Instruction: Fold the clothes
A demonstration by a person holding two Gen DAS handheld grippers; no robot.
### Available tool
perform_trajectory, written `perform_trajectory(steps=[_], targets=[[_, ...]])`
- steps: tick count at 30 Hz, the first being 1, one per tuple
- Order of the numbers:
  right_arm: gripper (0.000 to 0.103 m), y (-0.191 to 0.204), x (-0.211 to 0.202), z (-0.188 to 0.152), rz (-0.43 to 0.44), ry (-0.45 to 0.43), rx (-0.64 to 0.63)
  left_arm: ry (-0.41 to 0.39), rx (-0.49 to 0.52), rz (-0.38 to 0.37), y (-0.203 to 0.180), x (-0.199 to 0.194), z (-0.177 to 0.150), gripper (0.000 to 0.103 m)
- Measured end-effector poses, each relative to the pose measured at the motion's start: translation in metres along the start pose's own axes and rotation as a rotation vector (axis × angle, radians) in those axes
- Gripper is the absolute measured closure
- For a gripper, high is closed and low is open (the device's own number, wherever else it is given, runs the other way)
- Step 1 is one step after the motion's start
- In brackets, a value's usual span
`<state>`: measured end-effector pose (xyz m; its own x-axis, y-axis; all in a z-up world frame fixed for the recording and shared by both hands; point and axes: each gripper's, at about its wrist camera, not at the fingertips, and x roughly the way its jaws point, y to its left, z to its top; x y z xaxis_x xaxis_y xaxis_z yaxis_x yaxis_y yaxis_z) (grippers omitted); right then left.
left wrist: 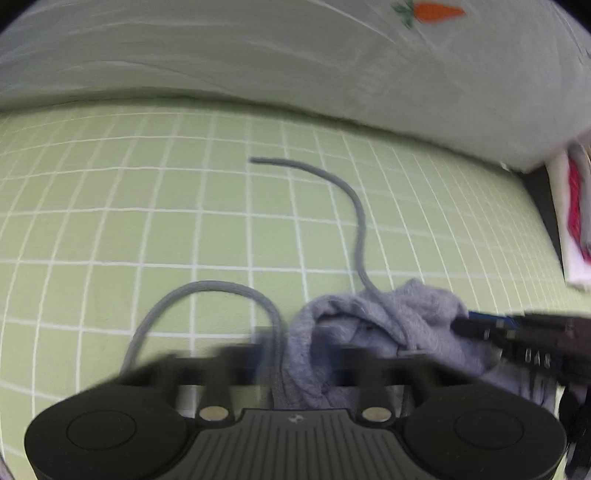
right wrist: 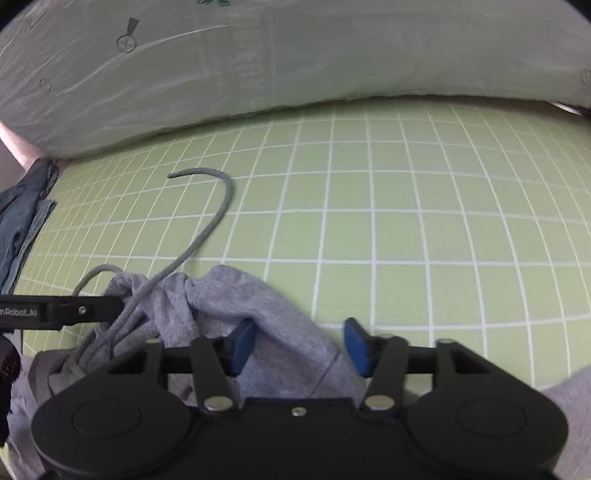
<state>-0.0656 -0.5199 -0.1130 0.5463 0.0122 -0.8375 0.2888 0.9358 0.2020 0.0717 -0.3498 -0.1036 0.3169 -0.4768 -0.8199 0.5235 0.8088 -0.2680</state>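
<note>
A grey garment (left wrist: 369, 325) with two long drawstrings lies bunched on the green checked sheet (left wrist: 110, 221). One drawstring (left wrist: 358, 214) trails away across the sheet and the other forms a loop (left wrist: 207, 288). My left gripper (left wrist: 301, 354) is blurred, its fingers drawn in on the gathered cloth. In the right wrist view the left gripper (right wrist: 118, 306) comes in from the left, and the garment's (right wrist: 221, 295) folds converge on its tip. My right gripper (right wrist: 299, 347) stands open, its blue pads (right wrist: 242, 347) either side of a flat part of the cloth. The right gripper (left wrist: 465, 325) reaches the bunch's right edge.
A pale green pillow (left wrist: 295, 55) with a carrot print (left wrist: 436, 11) lies along the back of the sheet. A blue denim garment (right wrist: 22, 221) hangs at the left edge. A white and red object (left wrist: 576, 221) sits off the right edge.
</note>
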Motion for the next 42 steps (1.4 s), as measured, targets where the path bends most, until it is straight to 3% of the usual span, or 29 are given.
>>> perform_trajectory(steps=[1, 4, 7, 11, 13, 15, 17, 18, 19, 22, 24, 30, 32, 34, 42], targets=[[0.1, 0.001, 0.002, 0.003, 0.016, 0.003, -0.025, -0.032, -0.003, 0.001, 0.001, -0.004, 0.01, 0.095], [0.1, 0.002, 0.007, 0.02, 0.022, -0.013, -0.05, -0.127, -0.011, 0.005, 0.005, -0.018, 0.041, 0.095], [0.1, 0.0, 0.004, 0.06, -0.008, -0.111, -0.06, -0.223, -0.02, 0.009, 0.009, -0.031, 0.072, 0.095], [0.1, 0.001, -0.023, 0.137, -0.002, -0.331, -0.045, -0.35, -0.031, 0.014, 0.014, -0.049, 0.113, 0.095], [0.1, 0.013, -0.039, 0.165, 0.005, -0.448, -0.063, -0.458, -0.03, 0.045, 0.009, -0.064, 0.13, 0.094], [0.098, 0.03, -0.047, 0.181, -0.035, -0.534, -0.107, -0.487, -0.005, 0.141, 0.002, -0.061, 0.139, 0.083], [0.076, 0.045, -0.034, 0.186, -0.101, -0.516, -0.171, -0.403, 0.008, 0.199, 0.003, -0.045, 0.134, 0.044], [0.058, 0.05, -0.024, 0.185, -0.142, -0.474, -0.191, -0.359, 0.015, 0.227, 0.004, -0.037, 0.132, 0.041], [0.056, 0.051, -0.016, 0.179, -0.161, -0.443, -0.188, -0.333, -0.007, 0.215, 0.009, -0.036, 0.122, 0.039], [0.052, 0.038, -0.01, 0.148, -0.111, -0.371, -0.113, -0.268, -0.07, 0.184, 0.025, -0.036, 0.088, 0.025], [0.046, 0.023, -0.011, 0.12, -0.101, -0.321, -0.046, -0.222, -0.098, 0.203, 0.033, -0.037, 0.063, 0.024], [0.044, -0.019, -0.009, 0.046, -0.159, -0.148, 0.082, -0.071, -0.157, 0.266, 0.068, -0.041, 0.006, 0.024], [0.033, -0.03, -0.011, 0.03, -0.177, -0.137, 0.09, -0.052, -0.142, 0.265, 0.073, -0.038, -0.003, 0.024], [0.023, -0.033, -0.007, 0.035, -0.162, -0.142, 0.107, -0.037, -0.131, 0.259, 0.076, -0.033, -0.01, 0.024], [0.022, -0.045, 0.009, 0.054, -0.105, -0.163, 0.177, -0.015, -0.126, 0.227, 0.077, -0.002, 0.009, 0.021]])
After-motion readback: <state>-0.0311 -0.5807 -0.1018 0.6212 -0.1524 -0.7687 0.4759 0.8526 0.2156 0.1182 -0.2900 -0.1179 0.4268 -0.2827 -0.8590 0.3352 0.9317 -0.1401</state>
